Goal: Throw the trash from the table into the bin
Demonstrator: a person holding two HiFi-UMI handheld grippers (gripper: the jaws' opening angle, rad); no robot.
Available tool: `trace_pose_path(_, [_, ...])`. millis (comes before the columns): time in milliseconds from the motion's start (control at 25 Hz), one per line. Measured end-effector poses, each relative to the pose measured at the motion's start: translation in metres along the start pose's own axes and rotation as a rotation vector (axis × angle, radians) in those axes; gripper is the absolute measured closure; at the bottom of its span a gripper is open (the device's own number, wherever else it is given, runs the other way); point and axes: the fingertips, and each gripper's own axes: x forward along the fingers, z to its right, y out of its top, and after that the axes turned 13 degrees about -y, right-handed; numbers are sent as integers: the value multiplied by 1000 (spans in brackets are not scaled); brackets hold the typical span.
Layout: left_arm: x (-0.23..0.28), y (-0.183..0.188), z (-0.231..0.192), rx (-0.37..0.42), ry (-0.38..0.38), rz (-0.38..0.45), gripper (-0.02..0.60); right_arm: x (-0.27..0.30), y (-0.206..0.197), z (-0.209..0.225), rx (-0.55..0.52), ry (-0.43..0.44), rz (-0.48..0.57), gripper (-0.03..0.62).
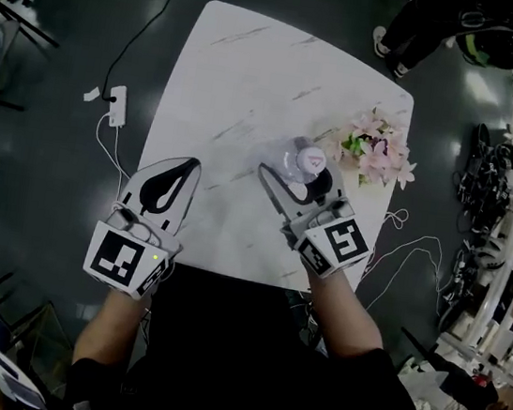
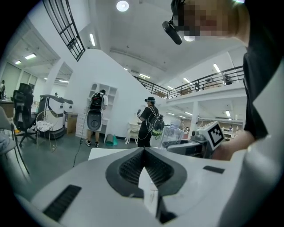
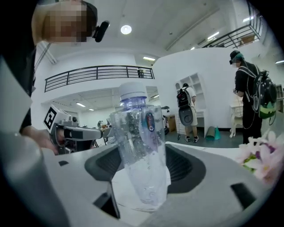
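Observation:
A clear plastic bottle (image 1: 298, 155) with a white cap stands upright between the jaws of my right gripper (image 1: 297, 169), which is shut on it near the table's right side. In the right gripper view the bottle (image 3: 140, 146) fills the gap of the gripper (image 3: 144, 153), both dark pads against its sides, its base just above the white table (image 3: 128, 208). My left gripper (image 1: 186, 166) hovers over the table's front left edge, jaw tips touching. In the left gripper view the left gripper (image 2: 144, 150) shows nothing held, only table through the slit.
Pink artificial flowers (image 1: 375, 150) sit right of the bottle on the white marble table (image 1: 248, 65). A power strip (image 1: 117, 106) and cables lie on the dark floor to the left. People with backpacks (image 2: 150, 122) stand beyond the table.

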Motion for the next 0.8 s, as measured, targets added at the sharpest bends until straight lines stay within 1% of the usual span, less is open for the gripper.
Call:
trace_pose_path(80, [-4,5,22,19,-6,5,568,-33,7,7,7,-34,23,287])
trace_pose_path(200, [-6,10,52,26,-15,7,568,-76,9,14,15,-63,25,287])
trace_pose_path(320, [-6,15,84,34,-32,12,568,-114,6,15,18,-79,22,289])
trace_pose_path(560, [-6,18,159,80,-80,16,568,-194,3,11,32,-103,57,289])
trace_pose_path(680, [-9,14,206,96,-104,9,568,-236,4,11,42,-113,80,289])
trace_pose_path(800, [-13,0,252,102,-130,-10,568,-281,-2,12,68,-123,98,289])
